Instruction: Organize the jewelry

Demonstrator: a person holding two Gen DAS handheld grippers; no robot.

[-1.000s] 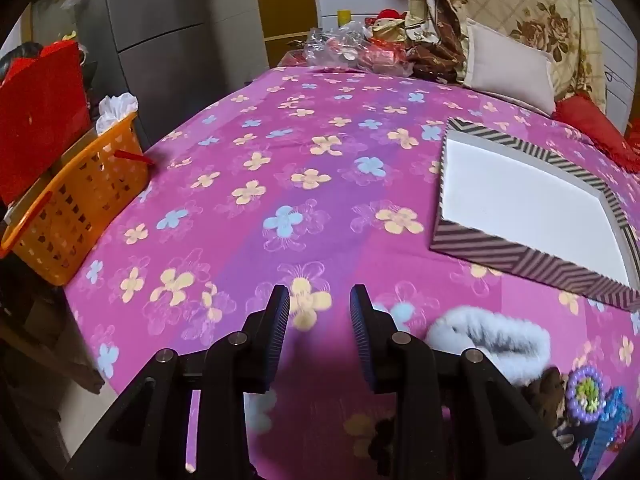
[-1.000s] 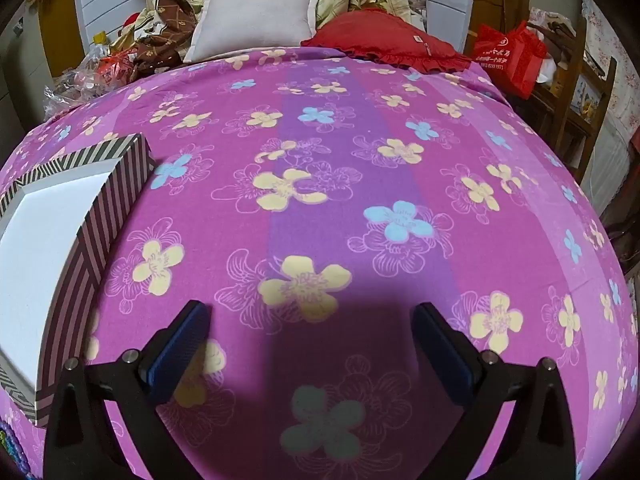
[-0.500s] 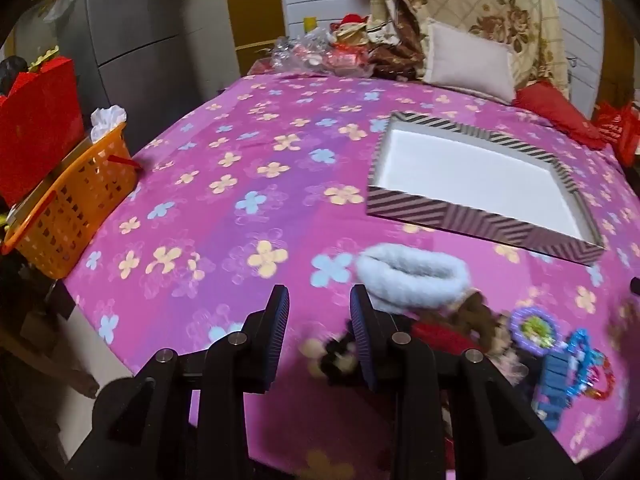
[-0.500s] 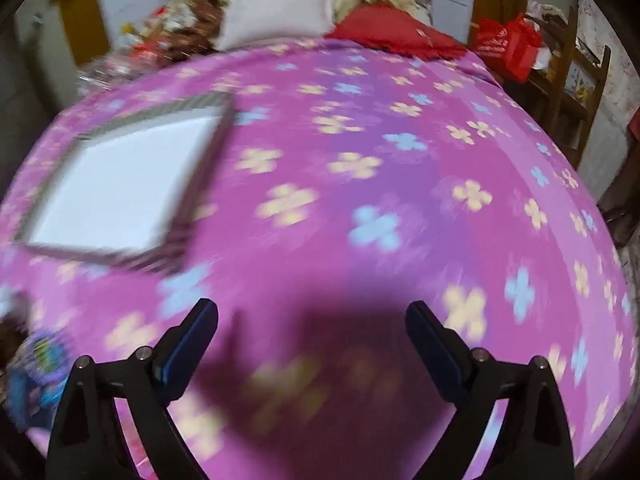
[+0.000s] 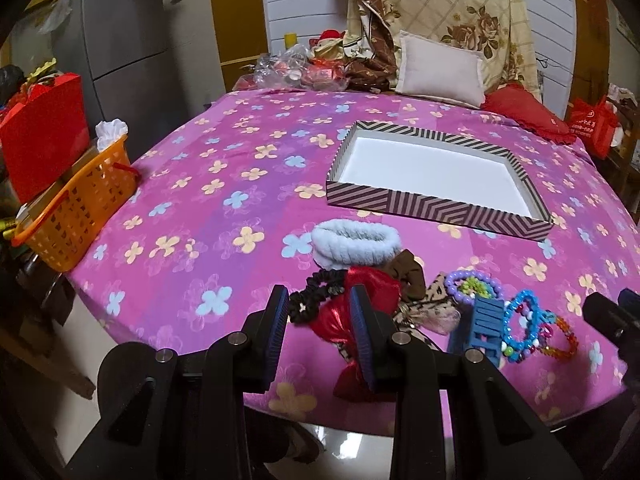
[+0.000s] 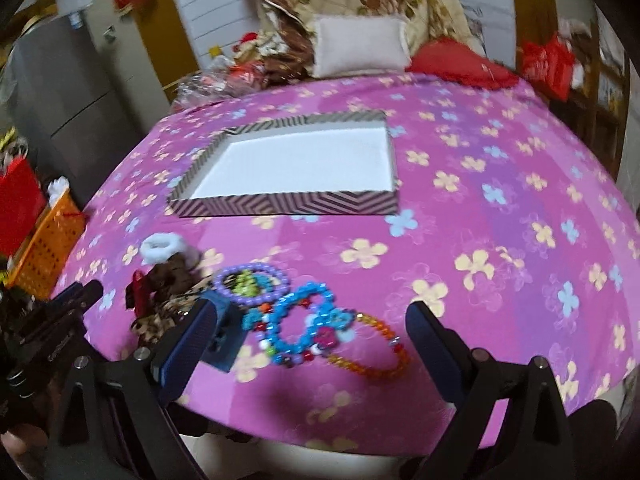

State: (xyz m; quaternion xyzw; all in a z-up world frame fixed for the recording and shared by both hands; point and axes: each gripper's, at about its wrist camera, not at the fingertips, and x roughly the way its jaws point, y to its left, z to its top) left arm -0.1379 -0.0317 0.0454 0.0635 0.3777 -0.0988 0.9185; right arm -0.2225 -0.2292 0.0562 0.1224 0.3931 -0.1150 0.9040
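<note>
Jewelry lies in a loose heap at the near edge of the bench (image 5: 248, 152), which carries a pink cloth with flowers. In the left wrist view, the left gripper (image 5: 318, 332) is released, with a moderate gap between its blue pads, and it hovers above a red satin scrunchie (image 5: 360, 292) and a black scrunchie (image 5: 316, 292) that touches it at about 10 o'clock. A fluffy white hair band (image 5: 354, 240) sits at 12 o'clock from the red one, and a brown scrunchie (image 5: 408, 276) is just beside it at 2 o'clock. Toward 3 o'clock come a purple bead bracelet (image 5: 472, 284), a blue hair clip (image 5: 480, 328), a light blue bead bracelet (image 5: 524, 324) and an orange bead bracelet (image 5: 564, 340), all close together and partly overlapping. The striped box (image 5: 436, 204), shallow and white inside, stands at 12 o'clock from the heap, well apart from it. In the right wrist view, which is a little blurred, the right gripper (image 6: 310, 344) is also released, with its jaws wide apart, and it holds nothing; the light blue bead bracelet (image 6: 304, 320) and the orange bead bracelet (image 6: 380, 348) lie between its two fingers on the cloth. An orange basket (image 5: 76, 208) stands at 9 o'clock beside the bench.
</note>
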